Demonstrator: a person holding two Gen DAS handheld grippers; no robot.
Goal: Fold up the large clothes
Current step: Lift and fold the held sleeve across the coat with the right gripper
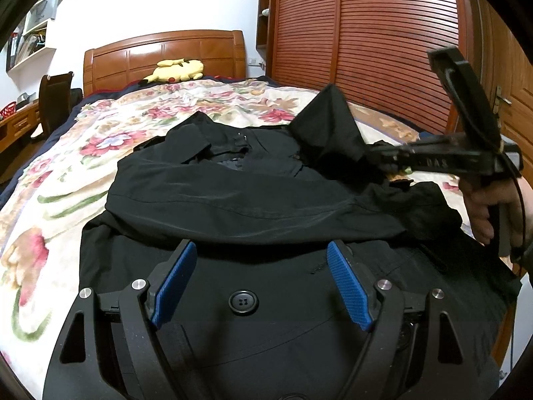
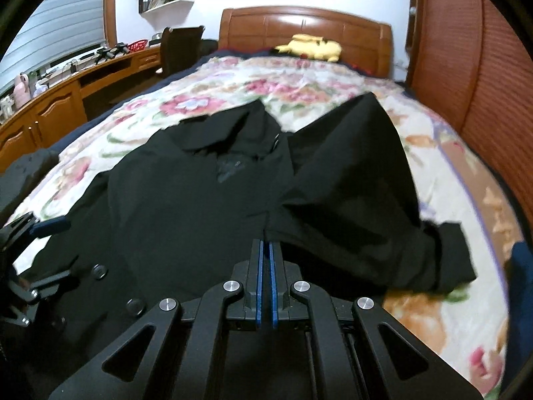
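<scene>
A black coat (image 1: 233, 193) lies spread on the flowered bedspread (image 1: 83, 166), its collar toward the headboard. My left gripper (image 1: 261, 245) stands open low over the coat's front panel, and a black button (image 1: 243, 302) shows between its blue pads. At the right, a hand (image 1: 483, 206) holds my right gripper (image 1: 378, 158), which is shut on the coat's sleeve (image 1: 326, 126); the cloth rises in a peak. In the right wrist view the right gripper (image 2: 265, 241) has its pads together on the cloth's edge, with the sleeve (image 2: 353, 173) draped ahead over the coat (image 2: 186, 206).
A yellow plush toy (image 1: 176, 70) lies by the wooden headboard (image 1: 160, 53). A slatted wooden wardrobe (image 1: 366, 33) stands along the bed's right side. A wooden desk (image 2: 66, 100) and a dark chair (image 1: 55, 100) are on the left. Bare bedspread (image 2: 449, 173) lies right of the sleeve.
</scene>
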